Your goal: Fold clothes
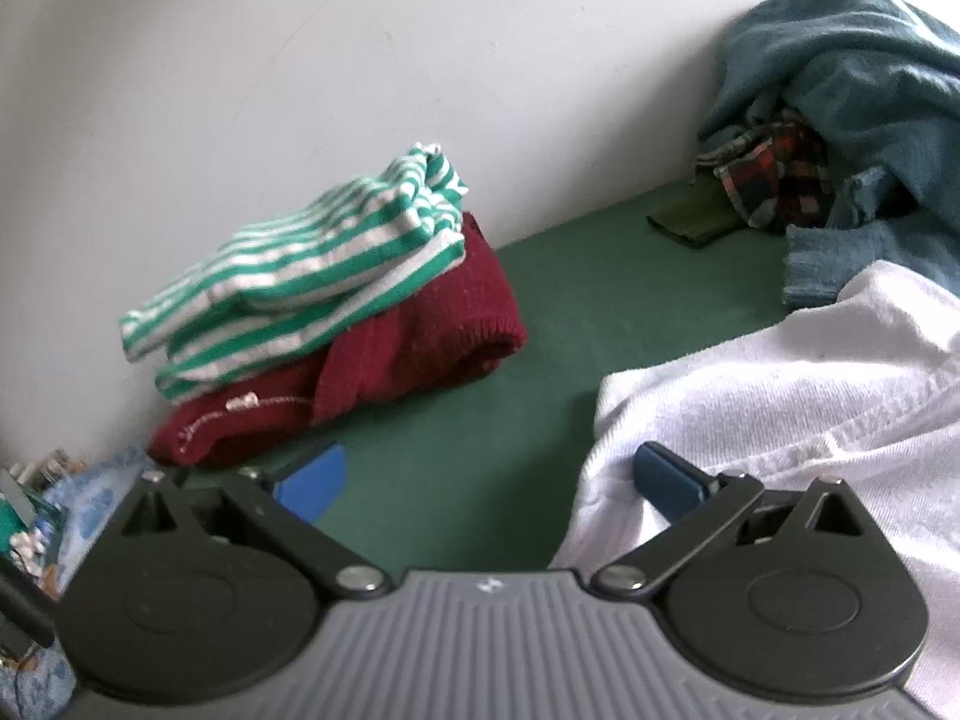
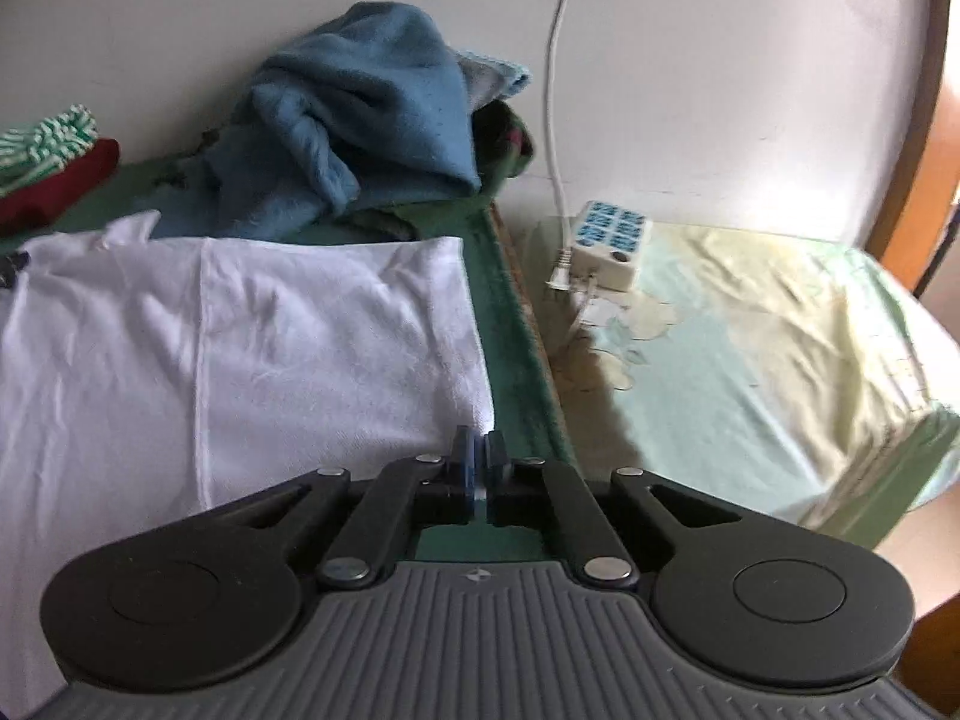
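Smoothly flattened, soft white garment [image 2: 240, 324] covers green cloth [image 2: 510, 324].

Bare green cover [image 1: 540, 324] between clothes piles, seemingly.

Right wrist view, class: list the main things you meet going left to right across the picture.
Striped and maroon folded stack → white garment → blue towel heap → white cable → power strip → pale green sheet.

Striped top [image 1: 312, 252] atop sweater [image 1: 420, 330], left of shirt [image 1: 780, 390].
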A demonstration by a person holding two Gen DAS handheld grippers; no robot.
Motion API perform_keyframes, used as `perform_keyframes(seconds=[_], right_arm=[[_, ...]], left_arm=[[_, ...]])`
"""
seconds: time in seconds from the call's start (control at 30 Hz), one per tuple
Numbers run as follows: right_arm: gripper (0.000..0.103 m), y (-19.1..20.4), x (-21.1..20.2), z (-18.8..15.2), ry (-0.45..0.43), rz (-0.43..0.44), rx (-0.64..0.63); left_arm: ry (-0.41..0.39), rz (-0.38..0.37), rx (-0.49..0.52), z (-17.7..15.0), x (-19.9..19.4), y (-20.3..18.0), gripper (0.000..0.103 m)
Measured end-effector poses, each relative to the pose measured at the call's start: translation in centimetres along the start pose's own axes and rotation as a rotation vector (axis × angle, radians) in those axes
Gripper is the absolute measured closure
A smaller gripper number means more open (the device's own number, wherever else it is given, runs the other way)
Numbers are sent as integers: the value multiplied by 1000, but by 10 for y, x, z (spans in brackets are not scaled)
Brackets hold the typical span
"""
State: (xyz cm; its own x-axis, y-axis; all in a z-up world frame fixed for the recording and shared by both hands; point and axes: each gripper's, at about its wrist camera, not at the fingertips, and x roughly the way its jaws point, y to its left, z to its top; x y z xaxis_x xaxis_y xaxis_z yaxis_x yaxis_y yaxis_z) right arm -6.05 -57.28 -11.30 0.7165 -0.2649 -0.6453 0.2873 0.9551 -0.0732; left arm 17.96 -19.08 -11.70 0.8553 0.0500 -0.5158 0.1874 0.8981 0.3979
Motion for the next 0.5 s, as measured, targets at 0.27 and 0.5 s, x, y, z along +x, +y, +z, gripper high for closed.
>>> perform_keyframes(seconds=[0.27, 0.5], right_arm=[[62, 25, -48, 21, -119, -75, 80], [77, 143, -42, 25, 10, 400, -20]], left_arm=[[-66, -73, -132, -35, -108, 62, 4], [195, -99, -178, -118, -115, 99, 67]])
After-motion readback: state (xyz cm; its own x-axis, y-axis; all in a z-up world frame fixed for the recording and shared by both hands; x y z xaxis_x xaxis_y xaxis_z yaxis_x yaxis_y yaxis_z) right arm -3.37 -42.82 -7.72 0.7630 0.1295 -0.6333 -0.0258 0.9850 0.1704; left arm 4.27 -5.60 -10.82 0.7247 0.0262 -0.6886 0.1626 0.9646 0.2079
